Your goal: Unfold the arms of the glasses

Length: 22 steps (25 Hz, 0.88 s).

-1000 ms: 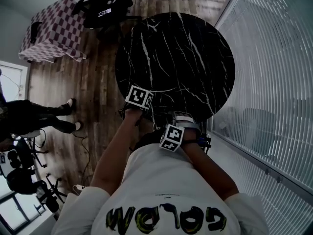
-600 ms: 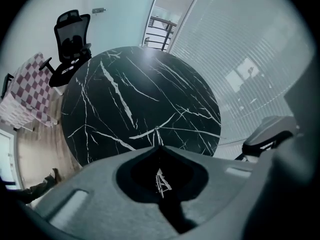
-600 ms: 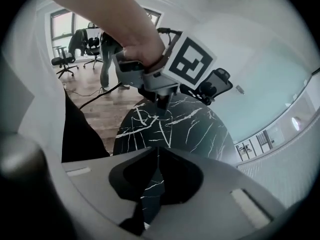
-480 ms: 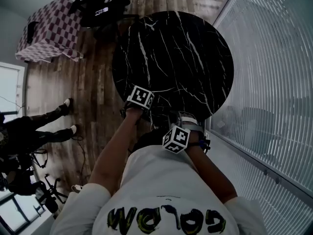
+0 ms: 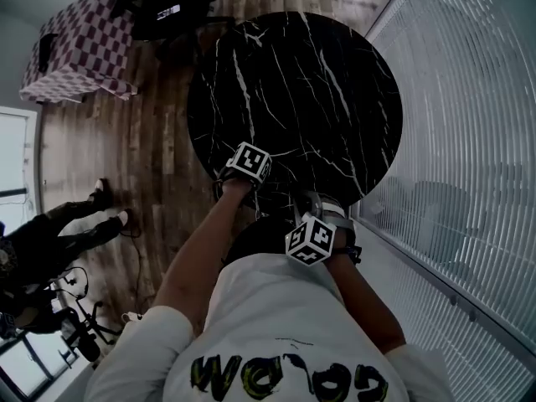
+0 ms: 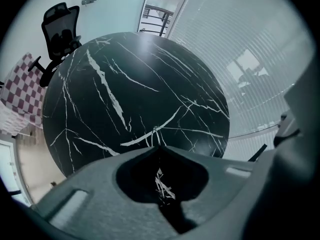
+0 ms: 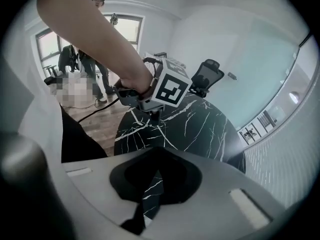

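Glasses: not found in any view. The table top shows only black marble with white veins, so the task's object is somewhere out of sight, and unfolding has not begun.

Left gripper: jaws closed tip to tip, nothing between them. It is aimed steeply down over the near edge of the table. Contact with the marble cannot be judged.

Right gripper: jaws have just been closing and now meet, nothing between them. It is held close to the person's body, just off the table's near rim.

Risks, as judged:
- Both pairs of jaws are closed and empty. Any pickup needs them opened first, and a reach made with closed tips would push the glasses rather than take them.
- The left tips are low over hard marble. Dropping further could knock them against the top.
- A dark frame would be hard to pick out on the black surface, so a grip could land on a lens or hinge instead of an arm.
- If the glasses lie near the rim below the body, a blind sweep could send them to the floor.

Counts: glasses 0 visible; grippers 2; marker cubes 2; round table 1; office chair 1; checked cloth 1; bystander's legs 1 pair in the head view.
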Motion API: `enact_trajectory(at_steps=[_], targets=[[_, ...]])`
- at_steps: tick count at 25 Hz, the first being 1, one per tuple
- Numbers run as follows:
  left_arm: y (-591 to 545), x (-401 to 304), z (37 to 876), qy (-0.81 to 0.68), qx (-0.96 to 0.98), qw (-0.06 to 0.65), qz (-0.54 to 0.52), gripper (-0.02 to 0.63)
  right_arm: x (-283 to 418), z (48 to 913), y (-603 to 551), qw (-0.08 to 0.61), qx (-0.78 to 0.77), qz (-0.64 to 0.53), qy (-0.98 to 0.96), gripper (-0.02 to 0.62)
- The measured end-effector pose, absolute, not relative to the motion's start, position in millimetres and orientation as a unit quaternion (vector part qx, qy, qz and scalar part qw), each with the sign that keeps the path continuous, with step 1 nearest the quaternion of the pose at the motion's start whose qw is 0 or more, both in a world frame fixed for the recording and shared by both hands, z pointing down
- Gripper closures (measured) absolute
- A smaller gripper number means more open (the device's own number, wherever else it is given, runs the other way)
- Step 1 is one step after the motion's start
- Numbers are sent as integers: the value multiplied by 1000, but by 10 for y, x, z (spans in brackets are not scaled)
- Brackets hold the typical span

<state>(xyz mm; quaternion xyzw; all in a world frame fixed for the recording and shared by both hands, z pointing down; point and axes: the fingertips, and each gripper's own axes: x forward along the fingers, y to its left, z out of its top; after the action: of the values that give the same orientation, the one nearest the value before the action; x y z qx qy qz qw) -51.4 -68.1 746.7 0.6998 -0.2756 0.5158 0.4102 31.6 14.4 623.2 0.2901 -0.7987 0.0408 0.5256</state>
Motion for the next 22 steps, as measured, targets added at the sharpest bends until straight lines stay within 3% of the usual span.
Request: enact_trajectory(at_steps=[22], targets=[[-767,-425,7708,-262,705,411,515,595,421,6351,148,526,296,88,-792,594]])
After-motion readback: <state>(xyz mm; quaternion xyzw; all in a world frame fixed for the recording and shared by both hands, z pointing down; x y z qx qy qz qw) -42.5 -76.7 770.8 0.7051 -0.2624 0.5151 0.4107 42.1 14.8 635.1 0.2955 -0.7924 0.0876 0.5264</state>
